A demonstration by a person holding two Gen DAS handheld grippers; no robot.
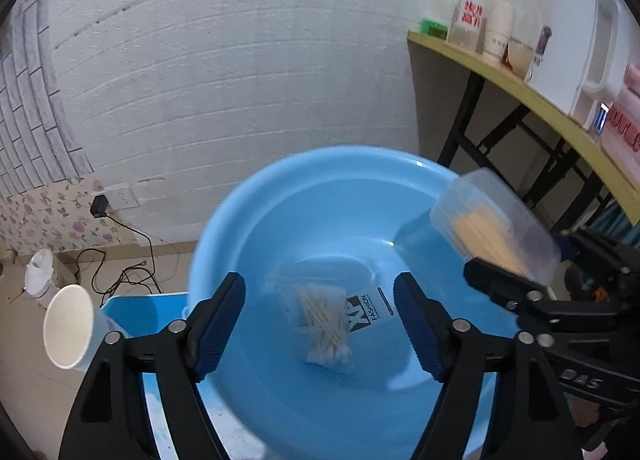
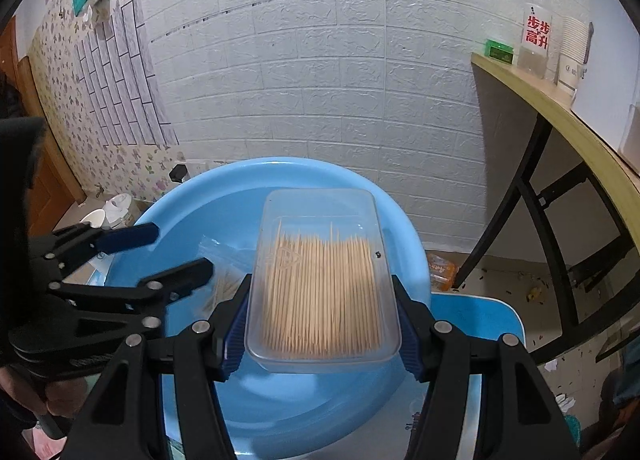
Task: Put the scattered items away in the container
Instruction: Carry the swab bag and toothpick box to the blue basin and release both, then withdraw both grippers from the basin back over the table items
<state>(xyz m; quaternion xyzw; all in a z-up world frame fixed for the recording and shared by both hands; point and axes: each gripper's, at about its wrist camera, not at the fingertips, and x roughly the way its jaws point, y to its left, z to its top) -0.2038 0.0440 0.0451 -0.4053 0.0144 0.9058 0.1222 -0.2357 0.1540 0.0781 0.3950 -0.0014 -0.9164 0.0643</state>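
Observation:
A blue basin [image 1: 280, 219] sits on a small blue table. A clear bag of cotton swabs [image 1: 326, 324] lies on the basin's floor. My left gripper [image 1: 320, 324] is open and empty above that bag, inside the basin. My right gripper [image 2: 322, 320] is shut on a clear plastic box of toothpicks [image 2: 320, 284] and holds it above the basin [image 2: 192, 211]. The box also shows at the right in the left wrist view [image 1: 496, 223]. My left gripper appears at the left in the right wrist view [image 2: 168, 252].
A white paper cup [image 1: 68, 328] lies on its side at the blue table's [image 1: 132, 308] left edge. A yellow-topped side table [image 2: 560, 119] with a bottle and cups stands at the right. A white bucket [image 1: 40, 276] and cables lie on the floor.

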